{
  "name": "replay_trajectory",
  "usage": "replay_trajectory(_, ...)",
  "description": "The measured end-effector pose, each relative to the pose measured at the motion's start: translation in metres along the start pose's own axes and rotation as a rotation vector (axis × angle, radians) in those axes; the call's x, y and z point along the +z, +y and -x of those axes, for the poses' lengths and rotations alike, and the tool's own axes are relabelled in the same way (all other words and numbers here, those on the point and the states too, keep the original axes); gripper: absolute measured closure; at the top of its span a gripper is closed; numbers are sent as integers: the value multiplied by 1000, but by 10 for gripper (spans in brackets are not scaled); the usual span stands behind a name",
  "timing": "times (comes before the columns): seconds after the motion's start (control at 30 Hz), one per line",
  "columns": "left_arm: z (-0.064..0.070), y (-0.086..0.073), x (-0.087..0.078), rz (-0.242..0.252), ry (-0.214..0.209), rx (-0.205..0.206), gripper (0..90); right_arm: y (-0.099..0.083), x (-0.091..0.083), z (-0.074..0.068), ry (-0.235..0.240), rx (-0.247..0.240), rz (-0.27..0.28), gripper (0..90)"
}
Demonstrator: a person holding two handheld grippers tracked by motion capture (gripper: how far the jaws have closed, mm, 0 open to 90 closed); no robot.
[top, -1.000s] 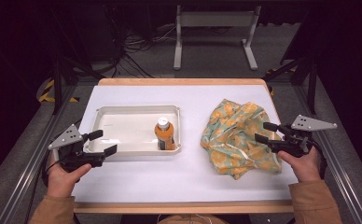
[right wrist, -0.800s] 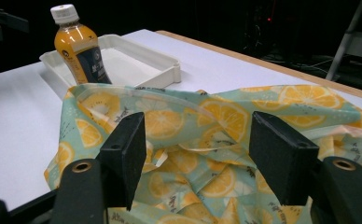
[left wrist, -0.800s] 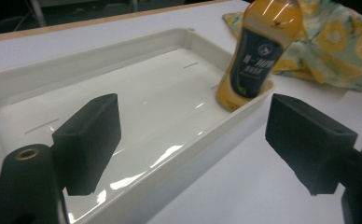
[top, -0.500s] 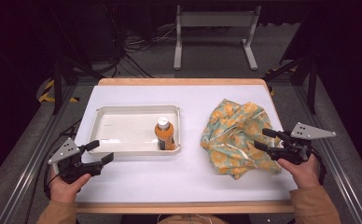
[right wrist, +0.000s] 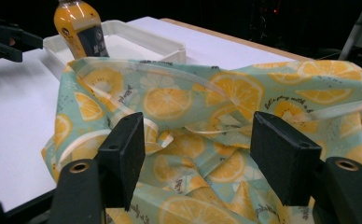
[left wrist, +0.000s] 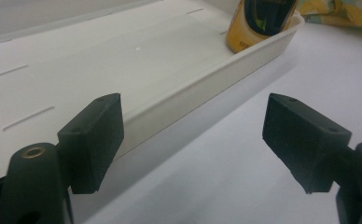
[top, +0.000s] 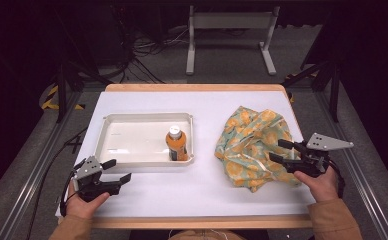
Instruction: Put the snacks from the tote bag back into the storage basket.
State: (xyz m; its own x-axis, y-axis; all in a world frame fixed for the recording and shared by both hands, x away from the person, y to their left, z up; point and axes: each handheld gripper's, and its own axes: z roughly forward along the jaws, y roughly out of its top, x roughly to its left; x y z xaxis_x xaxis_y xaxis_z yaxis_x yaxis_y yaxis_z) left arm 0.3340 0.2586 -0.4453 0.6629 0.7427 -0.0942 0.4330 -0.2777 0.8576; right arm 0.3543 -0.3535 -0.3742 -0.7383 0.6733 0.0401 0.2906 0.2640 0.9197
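A crumpled pale green bag printed with orange slices (top: 254,145) (right wrist: 207,126) lies on the right half of the white table. My right gripper (top: 280,151) (right wrist: 207,158) hovers open over the bag's right edge, nothing between its jaws. An orange drink bottle (top: 176,143) (left wrist: 263,21) (right wrist: 79,28) stands upright in the near right corner of a shallow white tray (top: 132,120) (left wrist: 202,88) (right wrist: 137,44). Near the table's front left corner my left gripper (top: 118,170) (left wrist: 193,140) is open, just in front of the tray's near wall and not touching it.
Bare white tabletop (top: 202,187) lies between the tray and the front wooden edge (top: 202,222). Metal frame rails run along both sides of the table, and a stand with cables sits on the floor beyond the far edge.
My left gripper has pulled back toward the front left corner, away from the tray. My right gripper has slid slightly back and down along the bag's right edge. Bottle and bag have not moved.
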Motion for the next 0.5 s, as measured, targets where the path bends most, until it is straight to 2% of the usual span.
replay_trajectory(0.1, -2, -3, 3, -23, 11, -20, 214, -2, 2, 0, 2, 5, -8, 362)
replay_trajectory(0.2, -6, -6, 3, -5, -4, -51, 222, -3, 5, 1, 0, 3, -21, 362)
replay_trajectory(0.3, -5, -6, 3, -4, -5, -51, 221, -3, 5, 1, -2, 2, -26, 362)
replay_trajectory(0.37, -3, -6, 4, -10, -7, -35, 221, -4, 6, 1, -1, 7, -27, 362)
replay_trajectory(0.5, 2, -3, 2, 17, -6, -12, 222, -3, 5, 1, -2, 6, -18, 363)
